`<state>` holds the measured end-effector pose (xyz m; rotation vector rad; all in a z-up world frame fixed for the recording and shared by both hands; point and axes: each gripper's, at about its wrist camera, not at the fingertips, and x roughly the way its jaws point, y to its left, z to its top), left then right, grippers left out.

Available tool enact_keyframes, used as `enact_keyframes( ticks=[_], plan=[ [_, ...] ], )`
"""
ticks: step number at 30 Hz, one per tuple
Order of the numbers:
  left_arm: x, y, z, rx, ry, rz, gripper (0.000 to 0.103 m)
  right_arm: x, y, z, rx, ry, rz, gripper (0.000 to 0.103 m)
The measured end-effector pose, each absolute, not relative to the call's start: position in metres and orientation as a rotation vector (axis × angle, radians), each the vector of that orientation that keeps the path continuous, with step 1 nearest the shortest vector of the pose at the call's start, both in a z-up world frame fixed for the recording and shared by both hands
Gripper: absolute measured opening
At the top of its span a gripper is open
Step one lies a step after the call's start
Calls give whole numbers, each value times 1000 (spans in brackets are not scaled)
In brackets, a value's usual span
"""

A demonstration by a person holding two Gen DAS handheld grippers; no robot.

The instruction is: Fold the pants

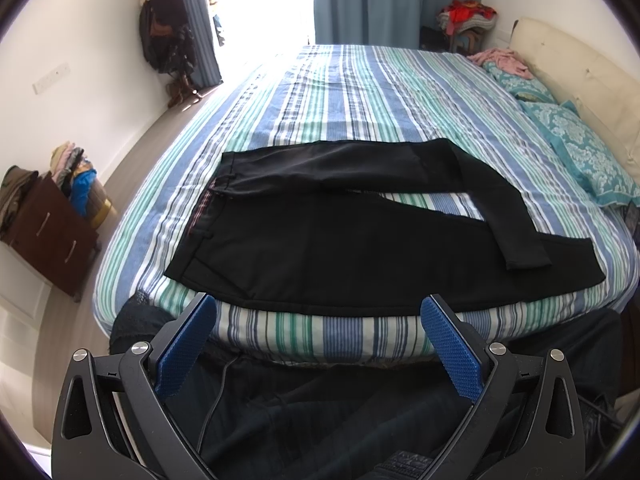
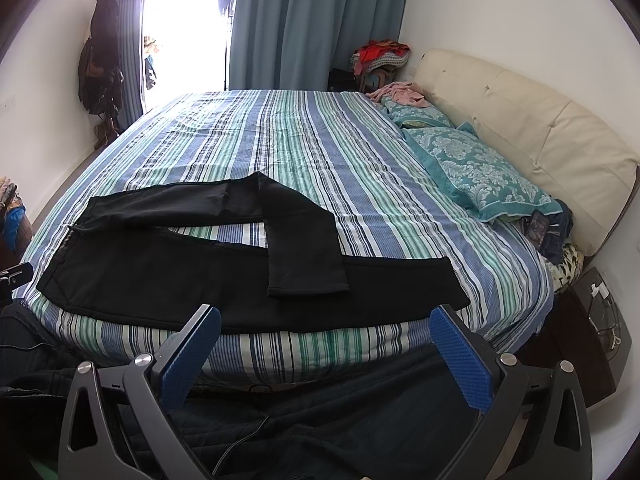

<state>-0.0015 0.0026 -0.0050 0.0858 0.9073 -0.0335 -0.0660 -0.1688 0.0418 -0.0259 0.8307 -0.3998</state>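
Note:
Black pants [image 1: 320, 248] lie spread on the striped bed [image 1: 360, 92] near its front edge, waistband to the left. The near leg runs straight to the right; the far leg bends back so its cuff [image 2: 308, 286] rests across the near leg. In the right wrist view the same pants [image 2: 160, 276] fill the bed's front left. My left gripper [image 1: 318, 310] hovers open just short of the bed's edge, nothing between its blue pads [image 1: 450, 350]. My right gripper [image 2: 326, 320] is likewise open and empty, in front of the near leg.
Teal patterned pillows [image 2: 480, 172] and a cream headboard [image 2: 540, 136] line the bed's right side. A brown dresser [image 1: 48, 224] piled with clothes stands at the left. Dark fabric and a cable [image 1: 224, 384] lie below the bed edge. Blue curtains [image 2: 312, 20] hang behind.

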Motion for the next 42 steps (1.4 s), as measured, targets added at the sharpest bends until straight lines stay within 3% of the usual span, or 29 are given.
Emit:
enact_keyframes(
  ticks=[42],
  plan=[
    [3, 5, -8, 89, 919, -32, 102, -60, -163, 40, -39, 828, -384, 103]
  ],
)
